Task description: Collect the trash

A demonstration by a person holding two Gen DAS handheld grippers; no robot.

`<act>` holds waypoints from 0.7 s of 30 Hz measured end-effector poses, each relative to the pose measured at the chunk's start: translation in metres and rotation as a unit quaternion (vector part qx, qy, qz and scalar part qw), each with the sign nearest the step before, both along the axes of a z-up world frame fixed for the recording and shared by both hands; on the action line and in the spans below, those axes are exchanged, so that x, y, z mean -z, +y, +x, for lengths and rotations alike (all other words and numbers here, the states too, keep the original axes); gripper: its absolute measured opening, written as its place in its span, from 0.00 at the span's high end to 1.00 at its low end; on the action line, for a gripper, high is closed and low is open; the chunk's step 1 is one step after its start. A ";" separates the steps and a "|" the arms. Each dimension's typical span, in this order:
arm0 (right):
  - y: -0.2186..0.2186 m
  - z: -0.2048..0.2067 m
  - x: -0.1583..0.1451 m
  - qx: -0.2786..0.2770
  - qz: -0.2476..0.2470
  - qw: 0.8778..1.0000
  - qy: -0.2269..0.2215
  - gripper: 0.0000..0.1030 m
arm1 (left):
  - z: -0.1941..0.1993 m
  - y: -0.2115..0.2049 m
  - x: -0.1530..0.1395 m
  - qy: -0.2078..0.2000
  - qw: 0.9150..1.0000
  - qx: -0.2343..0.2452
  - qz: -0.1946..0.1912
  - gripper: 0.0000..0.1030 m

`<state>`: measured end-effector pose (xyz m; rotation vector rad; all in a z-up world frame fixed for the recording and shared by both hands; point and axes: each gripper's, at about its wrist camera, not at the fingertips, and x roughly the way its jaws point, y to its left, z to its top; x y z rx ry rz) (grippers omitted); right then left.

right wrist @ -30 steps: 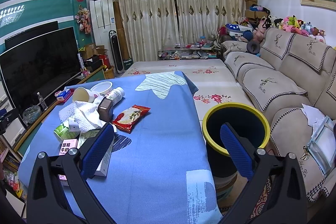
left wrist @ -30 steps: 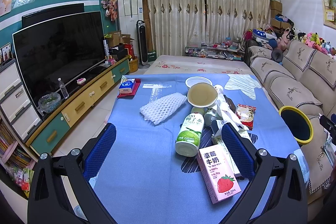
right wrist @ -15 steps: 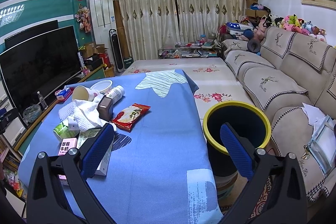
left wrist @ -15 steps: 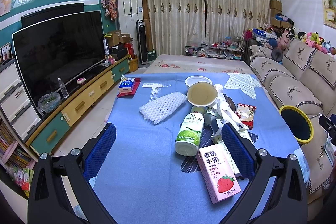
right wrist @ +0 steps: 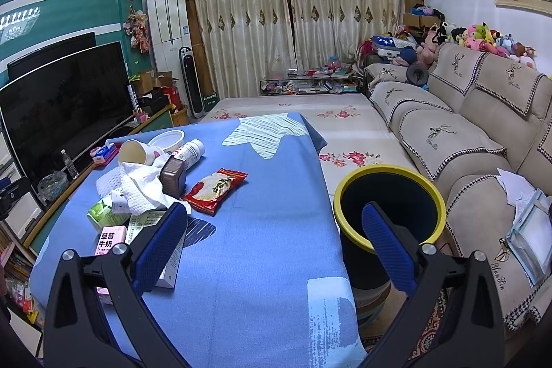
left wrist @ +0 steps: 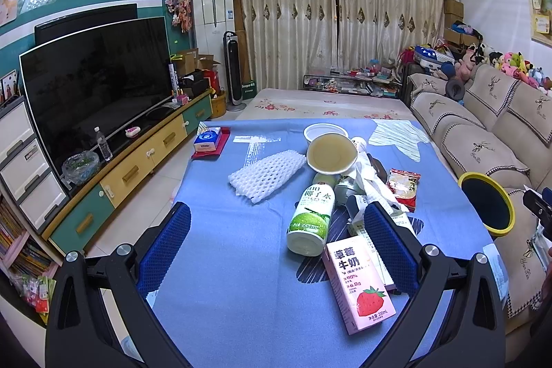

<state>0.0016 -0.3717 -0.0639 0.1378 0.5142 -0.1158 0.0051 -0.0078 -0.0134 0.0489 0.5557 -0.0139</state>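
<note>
Two grippers are waiting with nothing in them. In the left view, the left gripper [left wrist: 276,244] is spreading its fingers wide over the blue table [left wrist: 220,292], facing the trash pile [left wrist: 331,188] at the middle. In the right view, the right gripper [right wrist: 272,244] is also gaping wide, and the yellow-rimmed bin [right wrist: 390,206] is sitting at middle right, just beside the table, probably so the trash is going in easily.
</note>
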 end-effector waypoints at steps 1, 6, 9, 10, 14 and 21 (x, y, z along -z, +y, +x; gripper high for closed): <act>0.000 0.000 0.000 0.000 0.000 1.000 0.000 0.06 | 0.001 0.000 0.000 0.001 1.000 0.001 0.000 0.04; 0.000 0.002 0.006 -0.001 0.002 1.000 0.004 0.06 | 0.002 -0.001 0.001 0.002 1.000 0.000 0.000 0.04; 0.000 0.004 0.009 -0.002 0.005 1.000 0.007 0.06 | 0.004 -0.001 0.002 0.005 1.000 0.000 0.000 0.04; 0.000 0.005 0.011 -0.003 0.006 1.000 0.009 0.06 | 0.004 -0.001 0.003 0.006 1.000 -0.001 -0.001 0.04; 0.002 0.015 0.019 -0.016 0.014 0.999 0.026 0.06 | 0.006 0.001 0.002 0.006 1.000 -0.004 -0.001 0.04; 0.024 0.034 0.034 -0.052 0.008 0.998 0.037 0.06 | 0.013 0.012 0.005 0.011 1.000 -0.018 -0.005 0.04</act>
